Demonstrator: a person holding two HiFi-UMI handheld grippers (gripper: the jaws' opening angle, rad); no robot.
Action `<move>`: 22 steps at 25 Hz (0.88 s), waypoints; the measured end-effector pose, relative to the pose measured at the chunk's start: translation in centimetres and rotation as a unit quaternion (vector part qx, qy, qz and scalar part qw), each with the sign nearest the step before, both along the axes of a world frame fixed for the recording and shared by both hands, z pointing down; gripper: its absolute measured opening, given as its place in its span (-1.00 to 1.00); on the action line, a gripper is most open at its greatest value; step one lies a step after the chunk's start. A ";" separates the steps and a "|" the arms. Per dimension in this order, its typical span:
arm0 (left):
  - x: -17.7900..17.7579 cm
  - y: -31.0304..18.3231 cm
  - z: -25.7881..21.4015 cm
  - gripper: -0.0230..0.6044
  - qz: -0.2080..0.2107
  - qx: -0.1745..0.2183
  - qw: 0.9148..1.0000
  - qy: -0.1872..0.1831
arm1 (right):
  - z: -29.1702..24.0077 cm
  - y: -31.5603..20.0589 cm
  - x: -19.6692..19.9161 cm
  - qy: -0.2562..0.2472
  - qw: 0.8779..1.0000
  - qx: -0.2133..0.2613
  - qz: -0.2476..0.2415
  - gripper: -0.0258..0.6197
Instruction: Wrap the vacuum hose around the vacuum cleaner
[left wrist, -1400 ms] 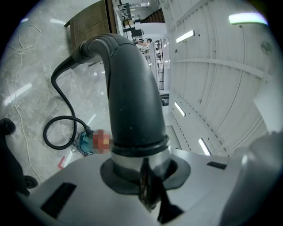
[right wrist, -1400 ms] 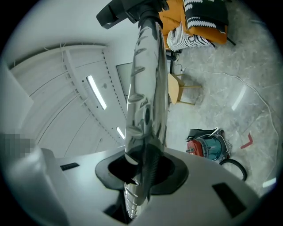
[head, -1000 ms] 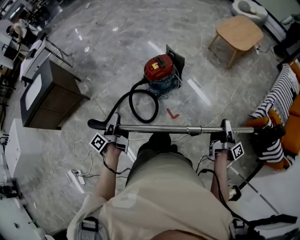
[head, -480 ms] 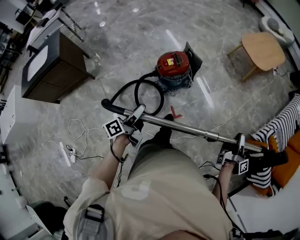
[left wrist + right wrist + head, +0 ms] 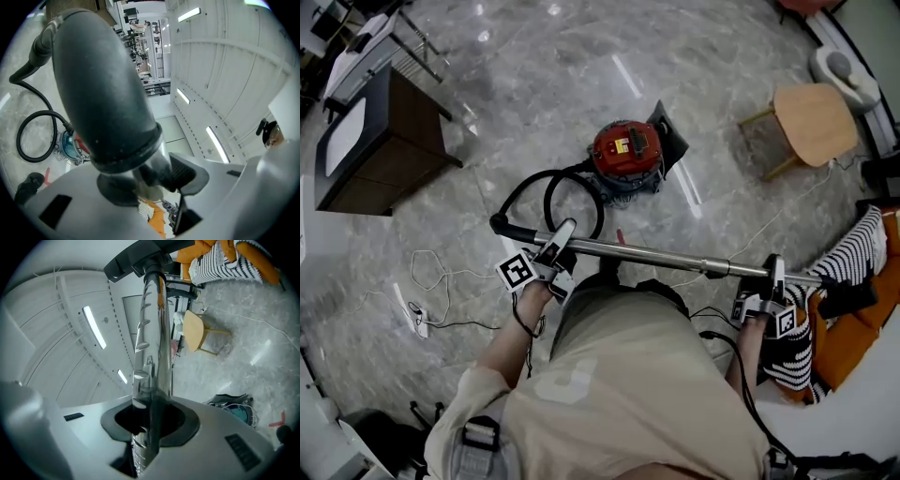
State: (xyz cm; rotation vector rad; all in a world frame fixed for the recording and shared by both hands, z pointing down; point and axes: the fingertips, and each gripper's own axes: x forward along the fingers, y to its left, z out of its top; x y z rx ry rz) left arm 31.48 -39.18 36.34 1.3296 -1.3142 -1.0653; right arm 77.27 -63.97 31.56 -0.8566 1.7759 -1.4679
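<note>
Yet to be wrapped: the black flexible vacuum hose (image 5: 547, 199), lying in one loose loop on the pale marble floor (image 5: 581, 75), just left of and nearer than the red round canister vacuum cleaner (image 5: 625, 150). Joined to the canister at one end, wound round it nowhere. Running at the other end up to the black curved handle (image 5: 511, 229) of the shiny metal wand tube (image 5: 656, 255).

Carried level above the floor, near the person, with that wand stretching left to right. Pinched at the handle end by the left gripper (image 5: 562, 239), whose jaws have just been opening somewhat, yet with the thick dark handle between them and bearing on them. Clamped far along the tube by the right gripper (image 5: 773, 272), pads tight on the metal. Ending at far right in the black floor nozzle (image 5: 848, 295), over a striped cloth (image 5: 792, 347) on orange cushions (image 5: 844, 337).

Judged barely begun: wand lifted and in hand, nothing coiled. Left to do, by that reading: bringing the wand over to the canister and leading the hose round its body turn by turn.

Farther out: a round wooden stool (image 5: 814, 122) far right, a dark cabinet (image 5: 380, 141) far left, a thin white cable (image 5: 431, 281) on the floor at left.
</note>
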 end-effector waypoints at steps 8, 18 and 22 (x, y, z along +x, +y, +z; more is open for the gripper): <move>0.9 -1.9 1.2 -0.29 -0.051 -0.005 0.998 0.033 | -1.1 -9.8 -4.9 0.004 0.997 0.019 -0.068 -0.63; 6.9 -6.0 0.9 -0.28 -0.035 -0.013 0.999 0.036 | 1.0 -22.9 -9.9 -0.028 0.987 0.002 -0.156 -0.63; 11.3 -7.0 3.3 -0.28 -0.014 -0.037 0.997 0.072 | 2.3 -26.9 -11.3 -0.018 0.982 -0.005 -0.189 -0.63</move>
